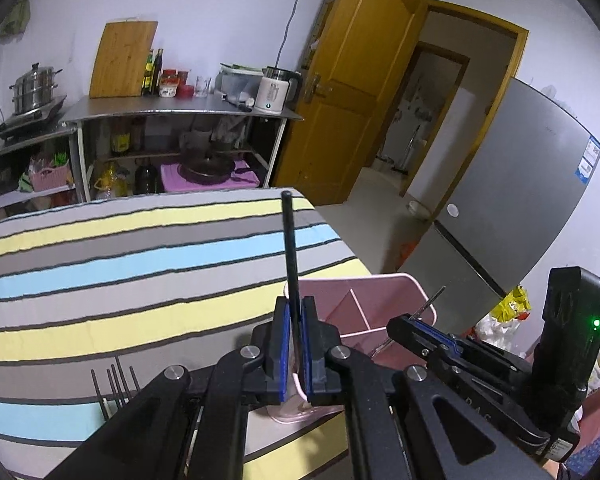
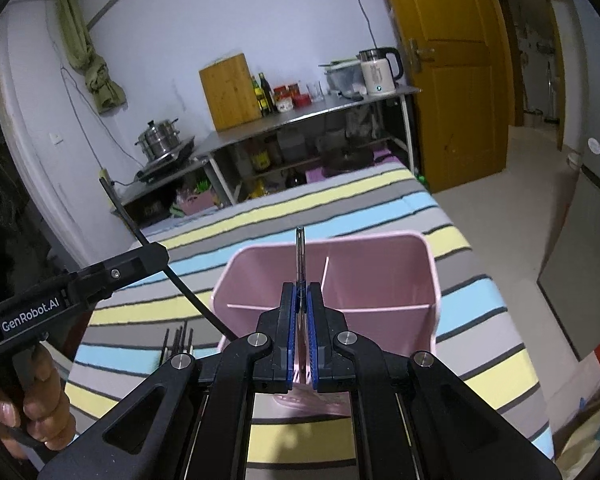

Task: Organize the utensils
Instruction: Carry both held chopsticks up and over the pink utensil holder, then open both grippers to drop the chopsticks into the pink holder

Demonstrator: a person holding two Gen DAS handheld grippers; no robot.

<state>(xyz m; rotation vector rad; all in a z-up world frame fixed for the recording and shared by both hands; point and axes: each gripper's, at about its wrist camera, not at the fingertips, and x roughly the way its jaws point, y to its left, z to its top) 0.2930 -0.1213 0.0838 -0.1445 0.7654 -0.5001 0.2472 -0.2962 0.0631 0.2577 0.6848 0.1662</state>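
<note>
A pink divided utensil holder stands on the striped table; it also shows in the left wrist view. My left gripper is shut on a black chopstick that points up beside the holder's left rim; the chopstick also shows in the right wrist view. My right gripper is shut on a thin metal utensil, held upright above the holder's near compartments. Several more black chopsticks lie on the table left of the holder.
The striped cloth covers the table. Behind it stand steel shelves with a cutting board, bottles, a kettle and a steamer pot. A wooden door and a grey fridge are to the right.
</note>
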